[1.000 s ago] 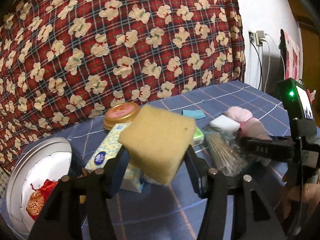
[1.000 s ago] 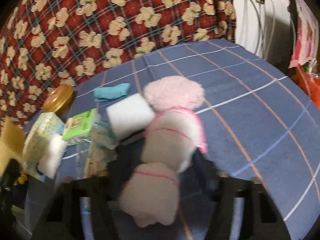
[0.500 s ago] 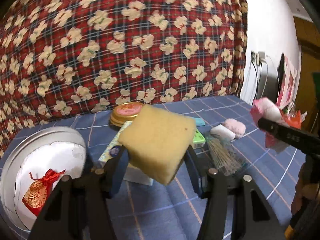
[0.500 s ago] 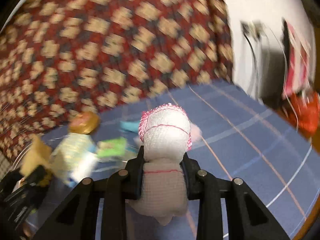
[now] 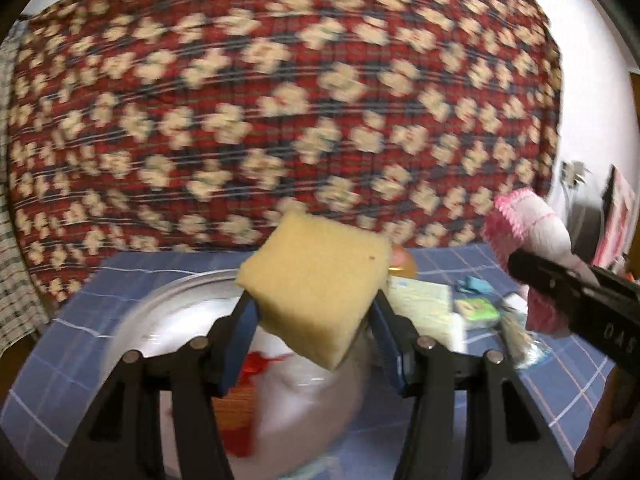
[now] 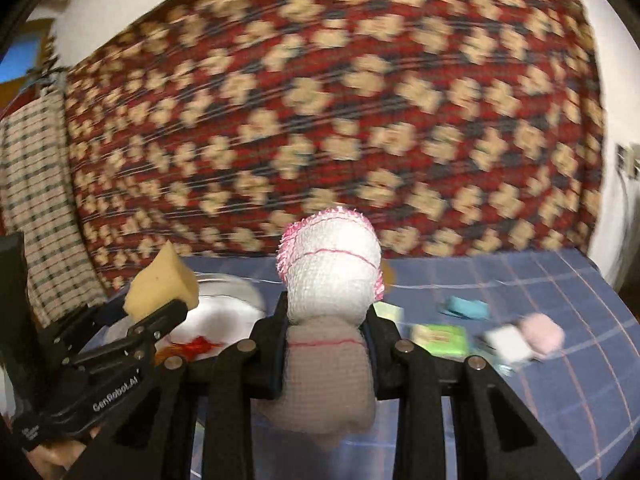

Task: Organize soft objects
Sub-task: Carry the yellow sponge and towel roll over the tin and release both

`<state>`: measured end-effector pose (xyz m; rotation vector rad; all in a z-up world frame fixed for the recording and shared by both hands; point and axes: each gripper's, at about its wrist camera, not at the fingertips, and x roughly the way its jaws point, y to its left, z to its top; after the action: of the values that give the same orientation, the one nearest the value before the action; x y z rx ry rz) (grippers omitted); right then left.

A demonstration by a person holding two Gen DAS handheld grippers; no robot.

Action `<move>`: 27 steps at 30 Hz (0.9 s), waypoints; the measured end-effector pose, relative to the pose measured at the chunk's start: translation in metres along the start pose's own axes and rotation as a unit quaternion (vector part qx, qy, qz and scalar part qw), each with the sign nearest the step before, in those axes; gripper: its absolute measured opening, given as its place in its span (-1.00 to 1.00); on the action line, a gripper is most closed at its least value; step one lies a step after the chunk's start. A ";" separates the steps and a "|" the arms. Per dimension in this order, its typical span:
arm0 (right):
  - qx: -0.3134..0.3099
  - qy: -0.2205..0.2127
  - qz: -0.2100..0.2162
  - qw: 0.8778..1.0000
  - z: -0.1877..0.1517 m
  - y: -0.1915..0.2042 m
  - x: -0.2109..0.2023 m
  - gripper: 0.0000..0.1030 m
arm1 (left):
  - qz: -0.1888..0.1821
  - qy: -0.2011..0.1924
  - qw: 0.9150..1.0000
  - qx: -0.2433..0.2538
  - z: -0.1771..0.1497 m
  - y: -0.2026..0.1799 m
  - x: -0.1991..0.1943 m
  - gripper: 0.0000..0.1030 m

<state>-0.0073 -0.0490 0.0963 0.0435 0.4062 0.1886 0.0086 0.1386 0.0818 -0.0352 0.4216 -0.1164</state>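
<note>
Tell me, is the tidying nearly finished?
Not yet. A red pouch already lies in the round tin. The left gripper holds a yellow sponge, the right gripper a rolled cloth. A pink puff and white sponge wait on the table.

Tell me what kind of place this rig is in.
Likely a home, perhaps a bedroom. A red plaid bear-print blanket hangs behind a blue checked cloth spread with household bits, and chargers sit in a wall socket. The left gripper holds a sponge.
</note>
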 end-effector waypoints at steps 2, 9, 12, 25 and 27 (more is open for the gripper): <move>-0.012 0.000 0.015 1.000 0.001 0.020 0.006 -0.36 | 0.022 -0.003 1.000 -0.012 0.000 0.024 -0.003 0.08; -0.034 0.014 0.079 0.996 0.001 0.085 0.037 -0.36 | 0.082 0.004 0.996 -0.044 -0.008 0.089 -0.003 0.08; -0.041 0.022 0.093 0.995 -0.001 0.105 0.049 -0.36 | 0.096 0.012 0.994 -0.051 -0.011 0.106 0.001 0.08; -0.057 0.056 0.104 0.991 -0.015 0.151 0.088 -0.36 | 0.109 0.025 0.991 -0.075 -0.024 0.147 0.012 0.08; -0.061 0.060 0.102 0.991 -0.015 0.153 0.094 -0.36 | 0.109 0.029 0.991 -0.075 -0.025 0.151 0.017 0.08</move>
<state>0.0448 0.1197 0.0579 -0.0465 0.5091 0.4179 0.0290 0.2859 0.0431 -0.1345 0.4896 0.1303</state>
